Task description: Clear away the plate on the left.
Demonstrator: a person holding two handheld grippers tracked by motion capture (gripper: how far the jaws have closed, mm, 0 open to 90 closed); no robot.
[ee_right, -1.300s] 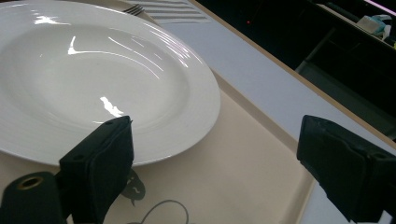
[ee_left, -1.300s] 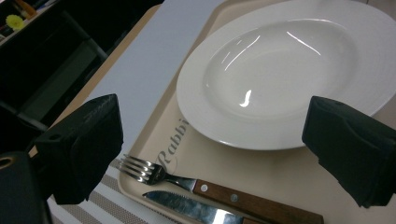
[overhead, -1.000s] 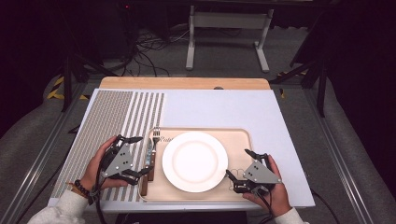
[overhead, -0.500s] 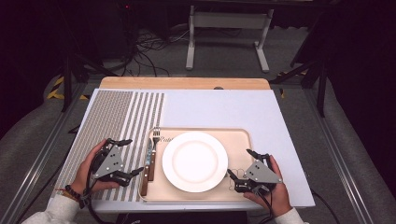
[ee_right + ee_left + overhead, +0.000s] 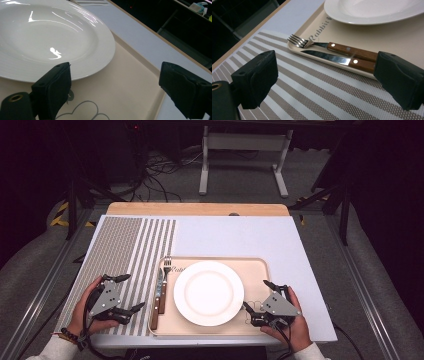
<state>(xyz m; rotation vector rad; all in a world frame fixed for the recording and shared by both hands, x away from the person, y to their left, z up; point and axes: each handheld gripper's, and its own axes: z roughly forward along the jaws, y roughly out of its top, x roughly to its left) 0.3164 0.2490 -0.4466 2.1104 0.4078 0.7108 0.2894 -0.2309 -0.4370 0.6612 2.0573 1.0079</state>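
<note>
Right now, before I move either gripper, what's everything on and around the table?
Plate: one, white, middle of the tray.
Fork: one, steel with wooden handle, tray's left edge, next to the plate.
Steak knife: one, serrated steel blade with wooden handle, beside the fork, on its outer side.
Tray: one, beige with a printed design, near side of the table.
Placemat: one, brown and white stripes, left of the tray.
Table: one, white top with a wooden far edge.
Stand: one, white metal, on the floor behind the table.
Cables: several, black, on the floor behind.
Left gripper: open, over the placemat.
Right gripper: open, over the tray's right part.
</note>
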